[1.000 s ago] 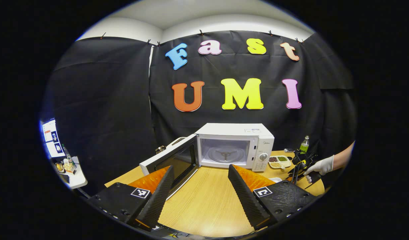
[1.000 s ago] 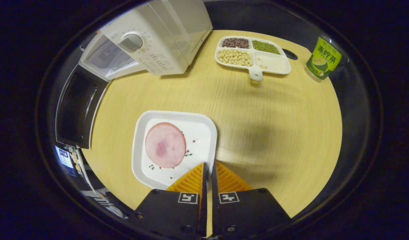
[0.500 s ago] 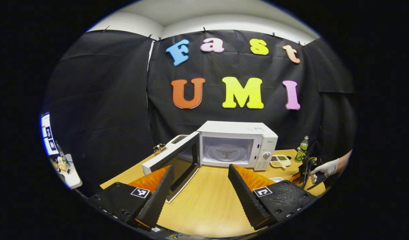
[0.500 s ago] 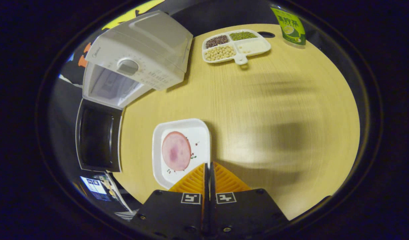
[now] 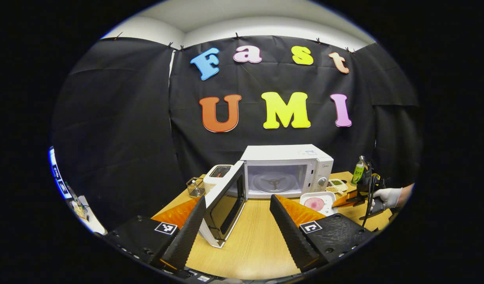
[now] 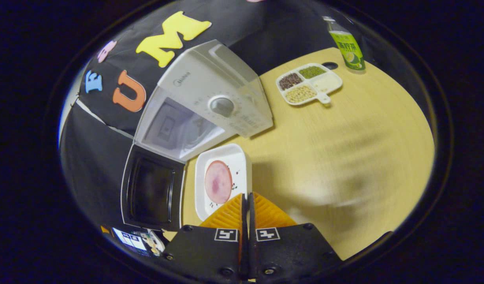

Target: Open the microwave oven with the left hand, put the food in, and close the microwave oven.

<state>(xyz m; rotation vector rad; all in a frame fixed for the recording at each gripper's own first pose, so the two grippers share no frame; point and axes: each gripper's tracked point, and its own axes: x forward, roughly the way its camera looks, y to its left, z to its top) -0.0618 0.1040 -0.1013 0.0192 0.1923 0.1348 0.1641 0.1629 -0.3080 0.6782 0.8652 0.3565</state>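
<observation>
Hidden under the right gripper (image 6: 245,197) fingertips: the near rim of the white plate (image 6: 242,157), so contact there cannot be judged. Blurred beyond those fingers: the table (image 6: 344,157) surface. Too small to tell ahead of the left gripper (image 5: 238,205): contents of the divided tray (image 5: 336,183) and wire basket (image 5: 194,187). Cut off at the edge right of its fingers: the gloved hand (image 5: 388,196) at the wrist.

Microwave (image 5: 289,173) door (image 5: 226,203) open, on tabletop (image 5: 250,244). Left gripper (image 5: 238,225) fingers spread, empty. Plate (image 5: 317,200) with ham beside microwave.
</observation>
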